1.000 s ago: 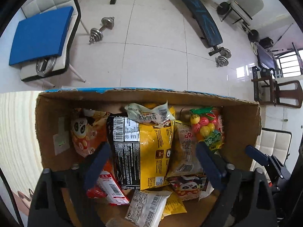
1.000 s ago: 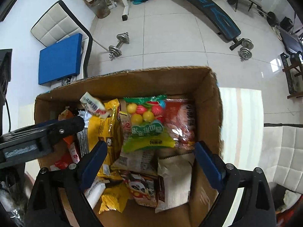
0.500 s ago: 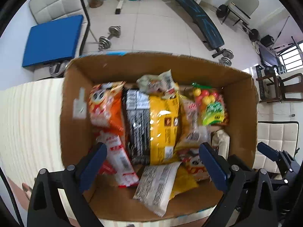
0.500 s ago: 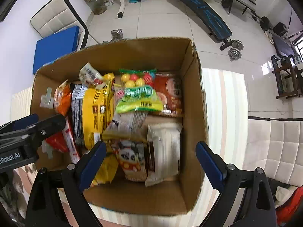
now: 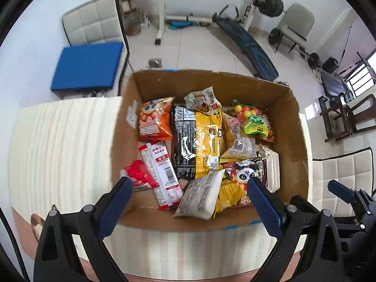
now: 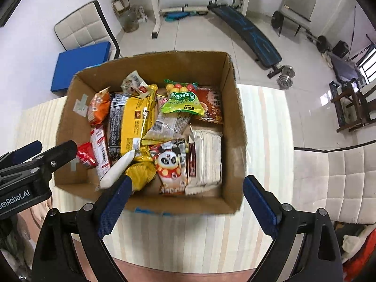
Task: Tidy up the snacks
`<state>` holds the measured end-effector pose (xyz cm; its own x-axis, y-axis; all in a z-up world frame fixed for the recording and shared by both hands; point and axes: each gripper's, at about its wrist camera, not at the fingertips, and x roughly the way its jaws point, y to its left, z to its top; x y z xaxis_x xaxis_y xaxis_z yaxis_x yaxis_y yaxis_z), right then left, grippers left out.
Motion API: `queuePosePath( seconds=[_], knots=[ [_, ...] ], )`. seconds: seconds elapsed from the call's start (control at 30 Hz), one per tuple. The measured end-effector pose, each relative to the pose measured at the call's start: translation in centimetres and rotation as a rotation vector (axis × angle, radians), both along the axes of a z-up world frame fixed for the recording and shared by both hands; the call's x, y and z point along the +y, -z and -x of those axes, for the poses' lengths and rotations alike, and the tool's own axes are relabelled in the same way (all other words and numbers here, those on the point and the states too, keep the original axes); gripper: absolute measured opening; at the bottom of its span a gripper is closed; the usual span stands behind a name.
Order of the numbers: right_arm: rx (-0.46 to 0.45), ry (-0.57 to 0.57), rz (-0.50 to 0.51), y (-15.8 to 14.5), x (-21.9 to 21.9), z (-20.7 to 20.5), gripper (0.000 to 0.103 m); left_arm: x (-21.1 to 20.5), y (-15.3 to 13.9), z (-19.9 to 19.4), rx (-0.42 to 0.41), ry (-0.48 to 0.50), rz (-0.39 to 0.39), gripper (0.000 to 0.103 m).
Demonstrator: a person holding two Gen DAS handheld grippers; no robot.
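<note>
Both the left tongs (image 5: 188,202) and right tongs (image 6: 185,199) hang wide open and empty above the cardboard box (image 5: 296,141) on the counter (image 5: 58,145), the yellow-black snack bag (image 5: 199,141) lying at 12 o'clock from the left tongs, long axis 12-to-6, nearer that hand.

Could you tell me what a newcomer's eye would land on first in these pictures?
Most likely the open cardboard box on the striped table, crammed with bright snack packets. The big yellow-and-black bag lies mid-box, a green candy pack toward the far side. Weight benches stand behind.
</note>
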<state>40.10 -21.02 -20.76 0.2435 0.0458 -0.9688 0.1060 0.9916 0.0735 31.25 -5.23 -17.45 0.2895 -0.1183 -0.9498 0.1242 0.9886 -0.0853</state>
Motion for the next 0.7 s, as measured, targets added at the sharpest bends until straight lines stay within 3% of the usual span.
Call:
queuePosePath(
  seconds=[0.33, 0.7],
  knots=[
    [-0.122, 0.015, 0.009, -5.2, 0.4, 7.9, 0.097, 1.5, -5.2, 8.4, -0.170, 0.003, 0.008, 0.100],
    [-0.250, 0.030, 0.011, -11.9, 0.5, 17.0, 0.097, 2.8, -10.0, 16.3, -0.248, 0.007, 0.037, 0.100]
  ],
)
